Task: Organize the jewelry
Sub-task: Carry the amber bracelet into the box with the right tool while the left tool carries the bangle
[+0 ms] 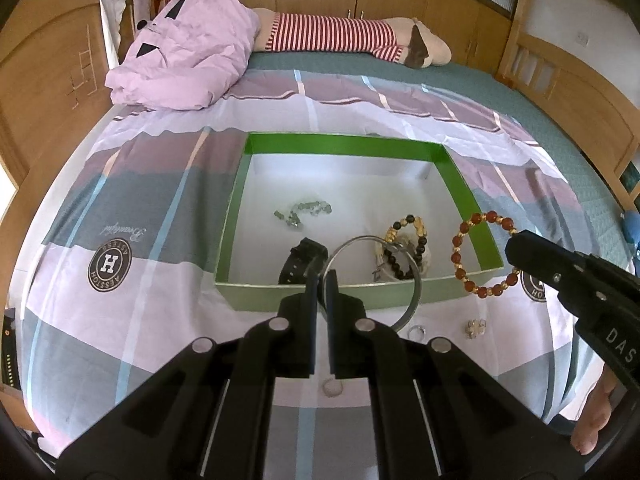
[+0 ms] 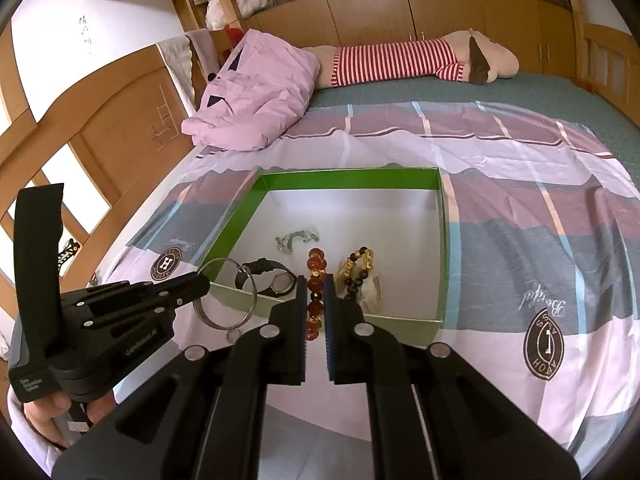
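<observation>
An open green box (image 1: 344, 145) with a white floor lies on the bed sheet. In it are a black watch (image 1: 298, 268), a silver chain (image 1: 304, 211) and a black-and-gold bead bracelet (image 1: 412, 240). My left gripper (image 1: 322, 276) is shut on a silver bangle (image 1: 418, 284), which hangs over the box's near wall. My right gripper (image 2: 316, 284) is shut on a red bead bracelet (image 2: 315, 258), held above the box's near right corner. In the left wrist view the right gripper (image 1: 514, 246) and the red bracelet (image 1: 456, 258) show at the right. In the right wrist view the left gripper (image 2: 202, 280) and the bangle (image 2: 255, 294) show at the left.
On the sheet in front of the box lie a small ring (image 1: 416, 332), a pair of earrings (image 1: 476, 328) and another ring (image 1: 332, 388). A folded pink quilt (image 1: 188, 60) and a striped plush toy (image 1: 340, 36) lie at the far end. A bare foot (image 1: 596, 416) shows at the bed's edge.
</observation>
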